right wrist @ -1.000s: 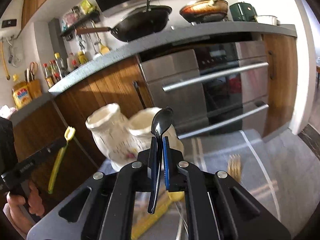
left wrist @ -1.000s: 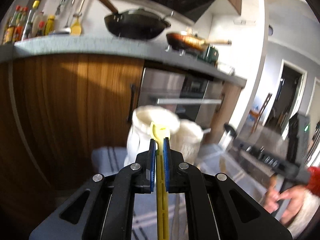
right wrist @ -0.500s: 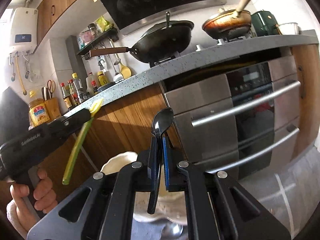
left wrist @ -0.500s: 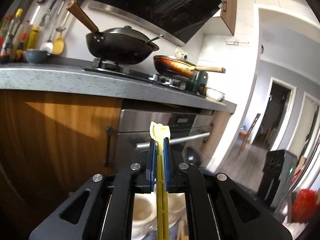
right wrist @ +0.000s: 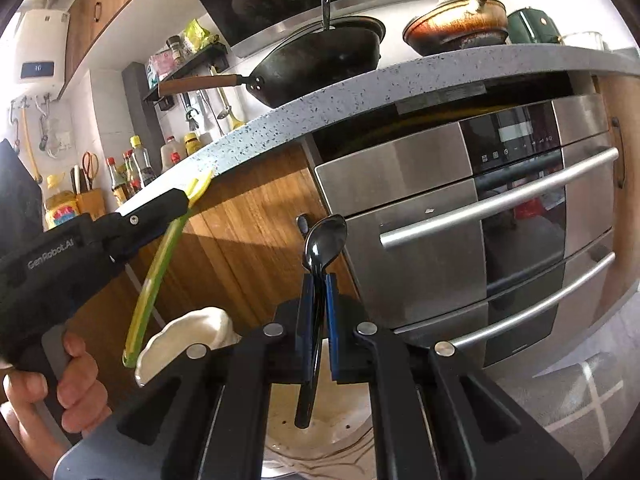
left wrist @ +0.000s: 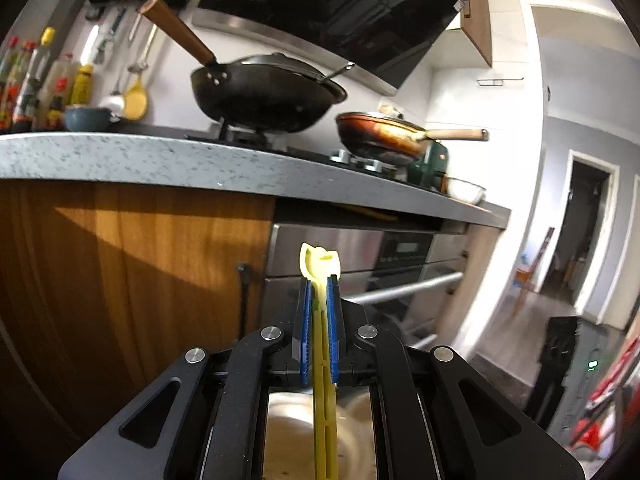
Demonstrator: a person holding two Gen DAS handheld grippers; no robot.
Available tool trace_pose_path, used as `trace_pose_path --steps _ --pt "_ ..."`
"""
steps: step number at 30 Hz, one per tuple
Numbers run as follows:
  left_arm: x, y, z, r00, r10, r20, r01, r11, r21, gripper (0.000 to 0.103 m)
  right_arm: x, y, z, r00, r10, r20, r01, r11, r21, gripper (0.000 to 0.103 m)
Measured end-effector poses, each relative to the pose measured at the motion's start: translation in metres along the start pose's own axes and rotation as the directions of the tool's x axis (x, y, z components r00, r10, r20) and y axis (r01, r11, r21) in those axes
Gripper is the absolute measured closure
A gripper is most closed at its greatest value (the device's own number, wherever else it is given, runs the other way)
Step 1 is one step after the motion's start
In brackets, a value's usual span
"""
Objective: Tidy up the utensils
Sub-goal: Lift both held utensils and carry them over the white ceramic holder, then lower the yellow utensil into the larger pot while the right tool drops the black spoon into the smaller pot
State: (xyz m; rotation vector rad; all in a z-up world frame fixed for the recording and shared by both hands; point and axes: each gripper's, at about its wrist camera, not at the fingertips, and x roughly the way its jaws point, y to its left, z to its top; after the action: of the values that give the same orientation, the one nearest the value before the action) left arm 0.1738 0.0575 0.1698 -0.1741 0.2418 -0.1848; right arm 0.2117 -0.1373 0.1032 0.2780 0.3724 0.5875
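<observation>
My left tool (left wrist: 319,280) pinches a yellow utensil (left wrist: 325,380); my right tool (right wrist: 319,280) pinches a black spoon (right wrist: 318,280), handle hanging over the near white ceramic holder's rim (right wrist: 176,336).

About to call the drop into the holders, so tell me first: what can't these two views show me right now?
- Left wrist: the lower end of the yellow utensil runs off the bottom edge; the holder below shows only between the left hand-held gripper parts.
- Right wrist: the holder rim under the black spoon is mostly covered by the right hand-held gripper.
- Holder contents: cannot tell in either view.
</observation>
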Motion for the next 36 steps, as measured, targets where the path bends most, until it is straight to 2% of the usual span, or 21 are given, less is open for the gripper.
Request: trace_pose_path --steps 7,11,23,30,36 --pt "0.003 -0.002 -0.012 0.998 0.055 0.037 -0.057 0.996 0.067 0.095 0.006 -0.001 -0.008 1.000 -0.027 -0.012 0.027 0.999 -0.033 0.097" --pt "0.004 -0.001 -0.020 0.998 0.057 0.024 -0.059 0.995 0.078 0.095 0.003 0.002 -0.011 0.999 -0.032 -0.026 0.030 0.998 -0.056 0.097" --pt "-0.021 0.000 -0.037 0.997 0.009 -0.074 -0.005 0.998 0.061 0.095 -0.020 0.015 -0.018 0.995 -0.036 -0.095 0.026 0.994 -0.104 0.099" --pt "-0.016 0.003 -0.046 0.983 0.003 -0.183 0.000 1.000 0.016 0.095 -0.017 0.016 -0.022 0.985 -0.054 -0.164 0.033 0.992 -0.124 0.099" --pt "-0.014 0.004 -0.050 0.980 0.008 -0.200 -0.006 1.000 0.011 0.095 -0.013 0.013 -0.024 0.979 -0.054 -0.199 0.031 0.993 -0.116 0.099"
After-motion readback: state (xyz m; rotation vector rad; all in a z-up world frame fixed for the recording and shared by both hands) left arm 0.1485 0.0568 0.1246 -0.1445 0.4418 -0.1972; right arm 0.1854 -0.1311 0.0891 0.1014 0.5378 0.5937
